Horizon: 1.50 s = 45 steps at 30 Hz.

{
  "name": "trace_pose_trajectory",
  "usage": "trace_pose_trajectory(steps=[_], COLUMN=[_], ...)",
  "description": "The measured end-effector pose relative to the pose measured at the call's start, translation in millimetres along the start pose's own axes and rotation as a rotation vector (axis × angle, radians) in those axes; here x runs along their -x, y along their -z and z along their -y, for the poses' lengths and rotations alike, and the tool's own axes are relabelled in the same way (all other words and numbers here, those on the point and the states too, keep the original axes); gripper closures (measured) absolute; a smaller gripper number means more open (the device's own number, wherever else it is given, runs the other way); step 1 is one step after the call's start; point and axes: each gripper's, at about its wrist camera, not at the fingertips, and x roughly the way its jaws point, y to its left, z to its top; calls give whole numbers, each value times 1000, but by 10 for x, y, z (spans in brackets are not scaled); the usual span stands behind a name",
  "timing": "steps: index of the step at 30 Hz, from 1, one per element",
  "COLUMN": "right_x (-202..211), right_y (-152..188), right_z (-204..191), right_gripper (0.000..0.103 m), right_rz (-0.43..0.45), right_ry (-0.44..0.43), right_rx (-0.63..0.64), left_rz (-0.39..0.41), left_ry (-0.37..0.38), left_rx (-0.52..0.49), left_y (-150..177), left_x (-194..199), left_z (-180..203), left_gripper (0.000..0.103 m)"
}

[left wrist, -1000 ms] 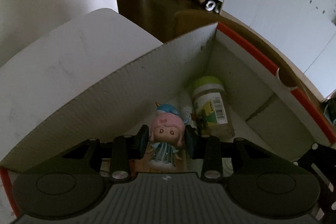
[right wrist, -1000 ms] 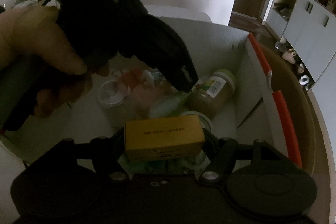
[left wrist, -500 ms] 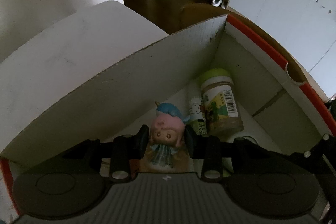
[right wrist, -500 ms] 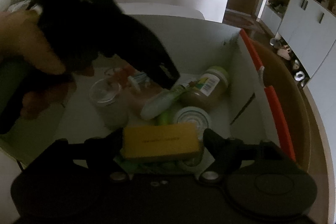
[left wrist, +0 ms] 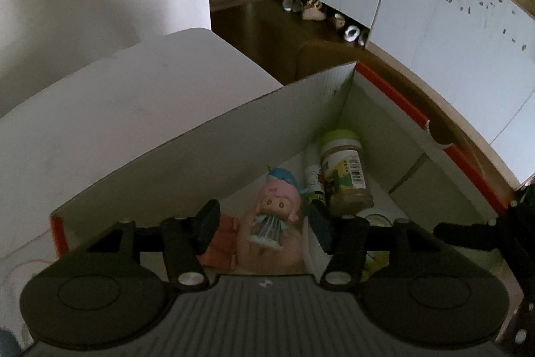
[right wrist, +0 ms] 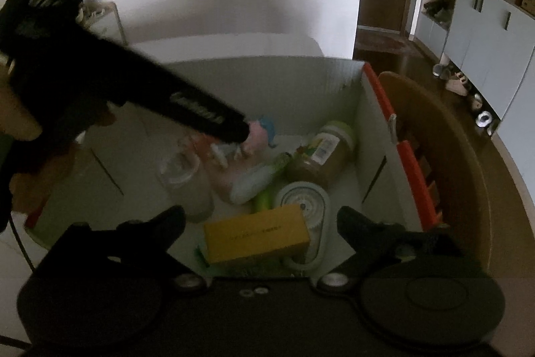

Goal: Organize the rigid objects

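Both claws opening to release into white cardboard box (right wrist: 367,136): left gripper (left wrist: 265,225) clear of pink-haired figurine (left wrist: 276,213); right gripper (right wrist: 260,226) wide around yellow rectangular carton (right wrist: 255,236), resting on contents

We found the box (right wrist: 371,122) floor crowded: jar (right wrist: 322,153), doll (left wrist: 276,209), cup (right wrist: 182,179), yellow carton (right wrist: 255,236). Bare floor lay only along its right wall.

My left gripper (left wrist: 264,225): matte black, two round discs on its body, grey ribbed housing between them, silver screws at the finger pivots. My right gripper (right wrist: 260,223): black, likewise built, two small washers at centre. White lettering, blurred, marks the left unit's flank.
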Motion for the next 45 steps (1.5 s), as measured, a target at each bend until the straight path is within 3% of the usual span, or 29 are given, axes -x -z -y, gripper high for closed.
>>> trace_pose_trajectory(steps=[13,20,24,30,39,45], right_x=[618,848,1033,1130,1299,1399], right_y=[39,89,124,122,147,200], right_z=[20,87,130,123,14,-70], right_gripper=[0,0,0,0,0,0], right_rz=[145,185,218,236,265,277], right_ry=[-74,-93,-97,-92,-124,-136], right_rx=[-29,-74,-96,-111,-130,-136], left_rz=[82,142,165,214,308,328], left_ry=[32,48,87,82,19,-2], left_rx=[10,21,55,77,49,58], left_y=[222,350,497,718,995,1124], left_x=[469,739,907,1164,1601,1773], left_z=[-45,-35,-107,-122,6,37], left_gripper=[27,21,10,2,1,1])
